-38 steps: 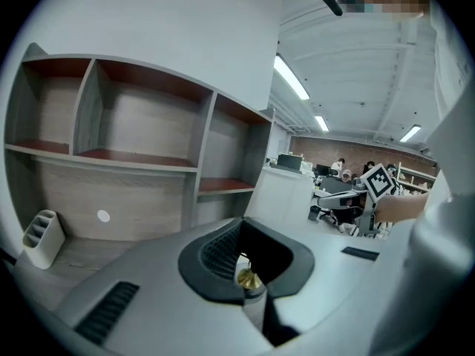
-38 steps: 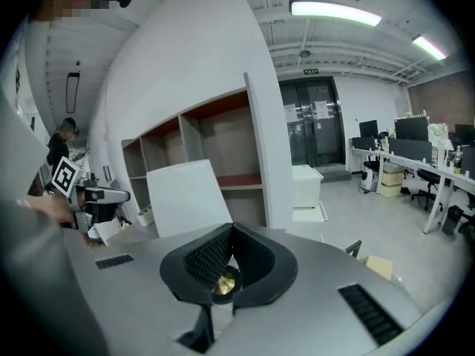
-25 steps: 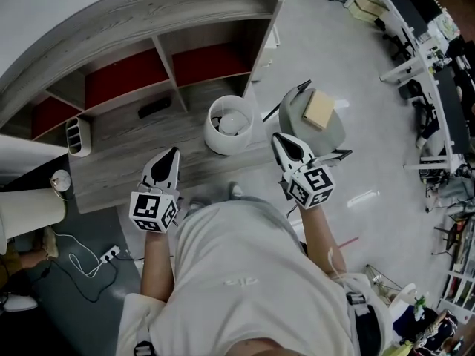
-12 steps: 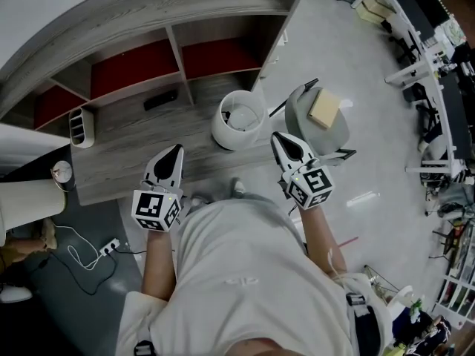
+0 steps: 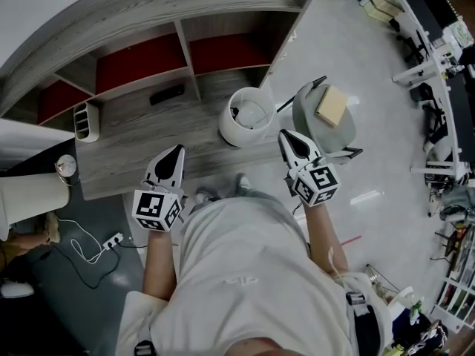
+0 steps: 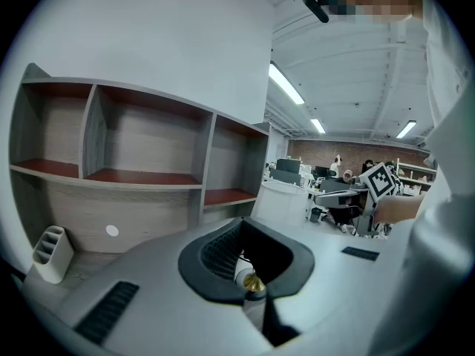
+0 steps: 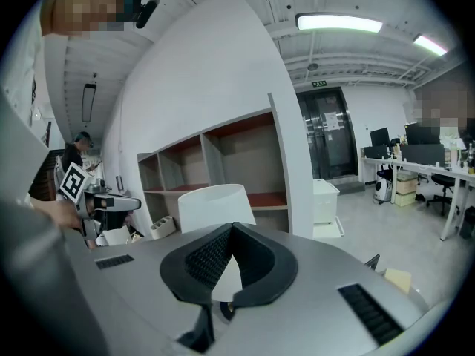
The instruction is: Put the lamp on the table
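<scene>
On the table (image 5: pixel 137 136), the lamp (image 5: pixel 249 116)

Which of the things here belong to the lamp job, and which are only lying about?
For the job: white lamp; grey table; left gripper and right gripper, jaws shut, empty.

Just lying about: white slotted holder; flat black item on the table; chair with a tan block; power strip on the floor.

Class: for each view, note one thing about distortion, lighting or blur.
Head view: the fisheye bends the straight shelf unit into an arc; light is even. Left gripper view: dark round vignette, bright ceiling strip lights. Right gripper view: the ceiling light glares white; the lamp looks sharp.
</scene>
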`<state>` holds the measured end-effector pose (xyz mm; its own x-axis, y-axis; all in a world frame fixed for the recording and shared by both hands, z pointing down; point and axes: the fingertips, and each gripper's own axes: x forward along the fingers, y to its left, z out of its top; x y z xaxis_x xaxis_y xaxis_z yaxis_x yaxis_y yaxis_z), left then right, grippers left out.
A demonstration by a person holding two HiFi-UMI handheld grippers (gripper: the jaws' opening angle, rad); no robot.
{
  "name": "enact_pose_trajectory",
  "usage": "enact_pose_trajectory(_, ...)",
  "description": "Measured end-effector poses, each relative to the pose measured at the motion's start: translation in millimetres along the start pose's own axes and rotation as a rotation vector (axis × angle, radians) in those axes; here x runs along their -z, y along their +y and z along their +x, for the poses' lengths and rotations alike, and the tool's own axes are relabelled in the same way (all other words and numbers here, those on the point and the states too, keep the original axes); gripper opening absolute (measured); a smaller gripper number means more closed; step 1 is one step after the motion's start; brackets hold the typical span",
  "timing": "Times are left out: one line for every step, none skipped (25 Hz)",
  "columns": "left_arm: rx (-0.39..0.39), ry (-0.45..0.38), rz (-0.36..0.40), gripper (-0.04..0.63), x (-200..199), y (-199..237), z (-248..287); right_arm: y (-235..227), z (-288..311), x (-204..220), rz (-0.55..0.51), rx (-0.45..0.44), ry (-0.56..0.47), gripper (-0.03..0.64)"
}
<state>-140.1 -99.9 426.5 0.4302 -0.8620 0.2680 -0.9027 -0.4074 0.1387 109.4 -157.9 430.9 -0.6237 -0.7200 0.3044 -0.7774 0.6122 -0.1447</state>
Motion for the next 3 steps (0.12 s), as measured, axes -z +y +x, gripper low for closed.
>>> enact_pose_trajectory(0.001,0.004,0.0,0.014,1.0,0.9,0.4,-0.3,1.3,0.3,0.001,0.0,-0.001,0.029)
enact_pose_trajectory(0.001,0.008,0.0,0.014,2.1,1.8,0.6,-0.3,2.7,0.7,0.003,-0.001,-0.001,0.029)
enact_pose_trajectory(0.002,0.011,-0.001,0.014,3.1,2.7,0.7,-0.3,4.0,1.2,0.004,-0.002,-0.001,0.029)
